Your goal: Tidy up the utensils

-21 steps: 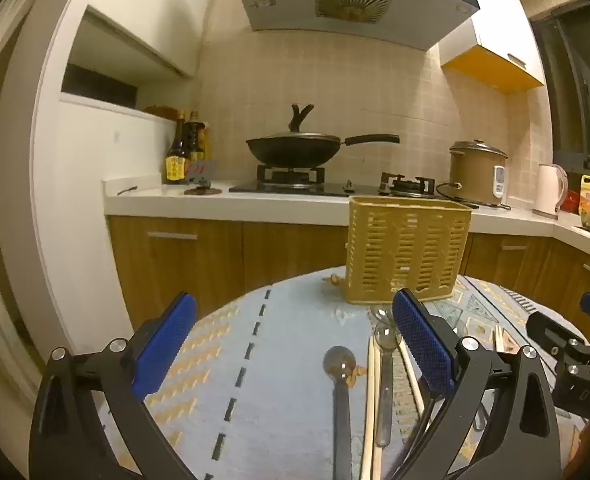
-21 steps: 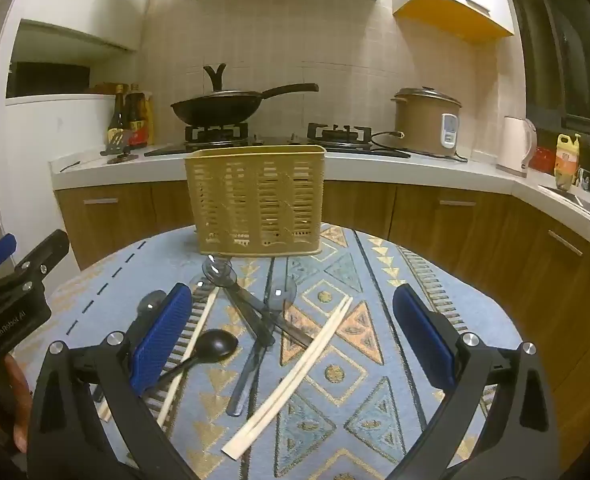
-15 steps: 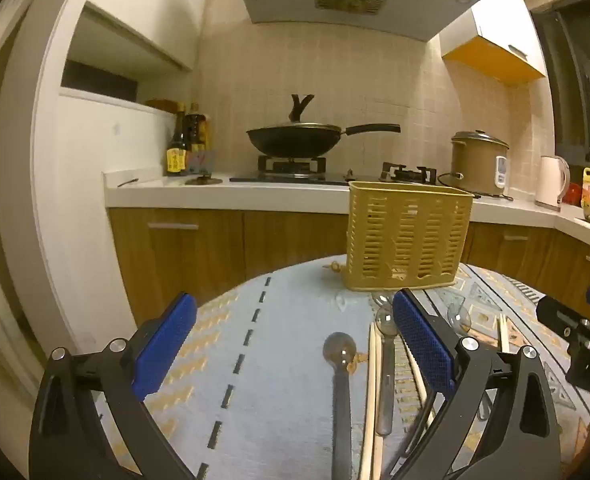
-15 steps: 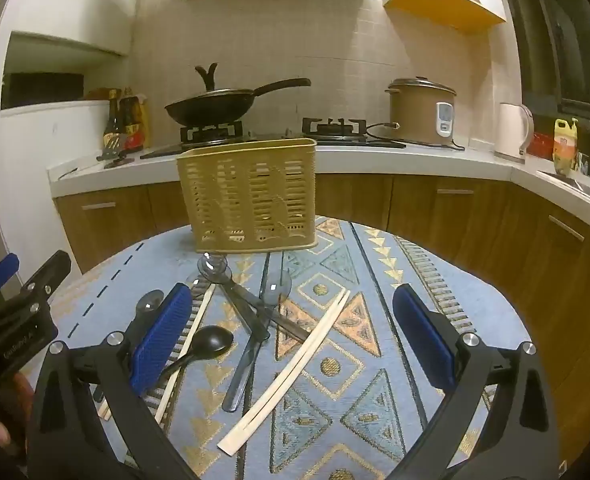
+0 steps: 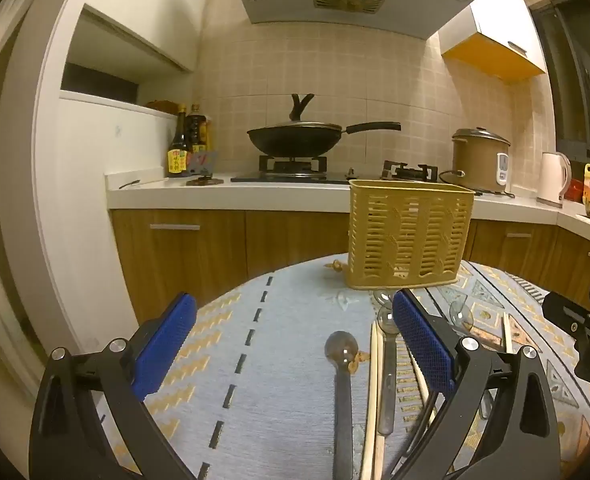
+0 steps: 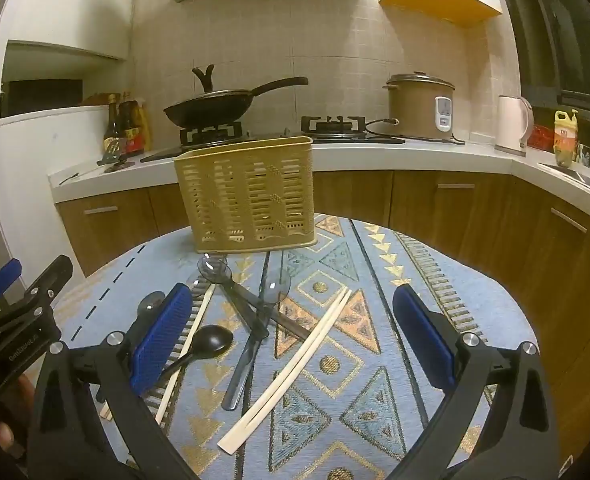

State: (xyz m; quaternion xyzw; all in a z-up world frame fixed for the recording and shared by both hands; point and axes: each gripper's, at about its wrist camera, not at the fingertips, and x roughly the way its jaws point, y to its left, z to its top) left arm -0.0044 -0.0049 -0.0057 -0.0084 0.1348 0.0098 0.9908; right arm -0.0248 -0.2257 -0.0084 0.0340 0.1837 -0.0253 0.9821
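A yellow slotted utensil basket stands upright at the far side of the patterned tablecloth. In front of it lie loose utensils: a pale chopstick pair, a black spoon, translucent grey spoons crossed over each other, and another grey spoon beside more chopsticks. My left gripper hovers open over the table's left part, nothing between its blue pads. My right gripper hovers open above the utensil pile, touching none of it.
Behind the round table runs a kitchen counter with a wok on the stove, sauce bottles, a rice cooker and a kettle. A hand shows below the left gripper's body.
Both views have shifted only slightly; the basket sits a little higher in the left wrist view. Both grippers stay open and no utensil has moved.
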